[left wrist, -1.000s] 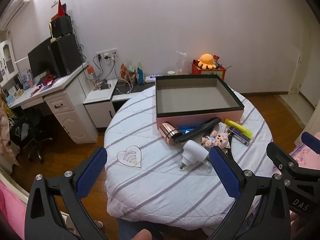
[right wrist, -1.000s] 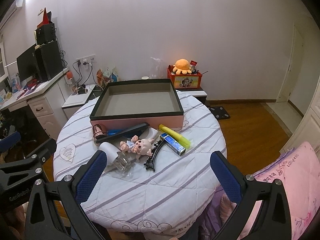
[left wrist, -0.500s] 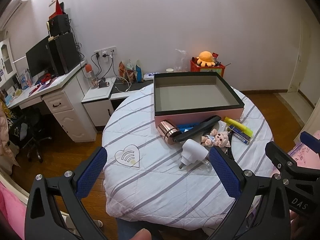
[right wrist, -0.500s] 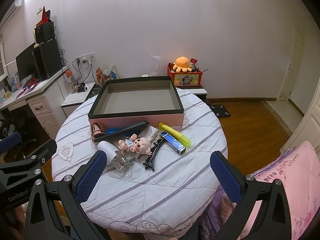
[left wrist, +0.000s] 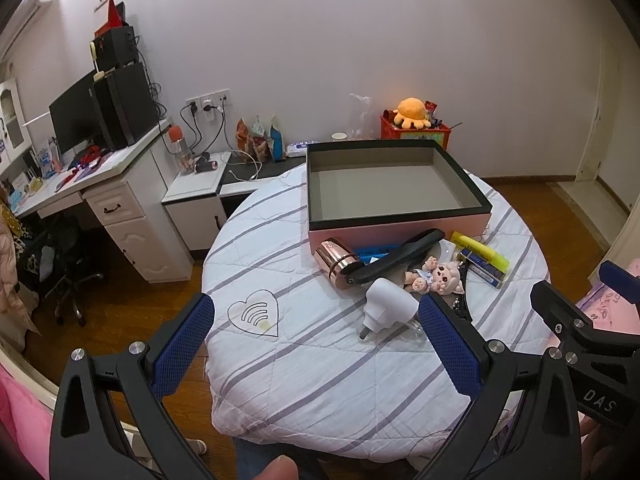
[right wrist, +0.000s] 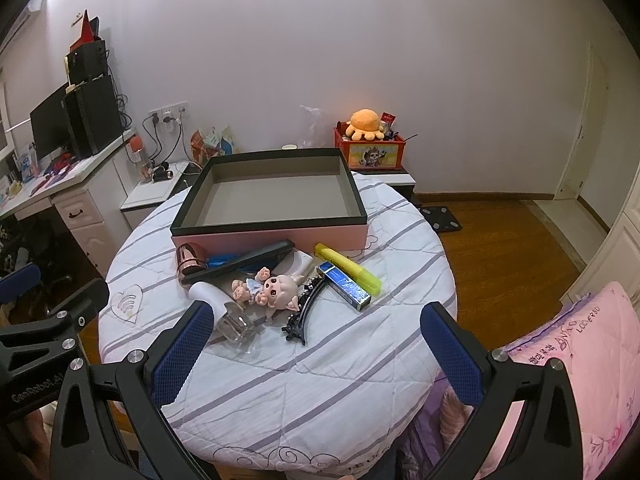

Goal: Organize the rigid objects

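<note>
- Since the pink box (right wrist: pixel 276 236) ahead of both tongs holds nothing, I'd judge the task not started; every item is left to move.
- Round table (right wrist: pixel 320 380) with striped white cover sits below and ahead of the tongs; desk with monitor (left wrist: pixel 76 120) far left, wood floor to the right.
- Clutter lies just this side of the box: black flat iron (right wrist: pixel 240 262), yellow highlighter (right wrist: pixel 348 268), blue box (right wrist: pixel 344 286), pig doll (right wrist: pixel 272 288), hair clip (right wrist: pixel 302 316), copper cap (left wrist: pixel 336 260), white plug (left wrist: pixel 386 306).
- Left gripper (left wrist: pixel 316 344) and right gripper (right wrist: pixel 316 344): both spread wide, grasping nothing, hovering short of the pile.
</note>
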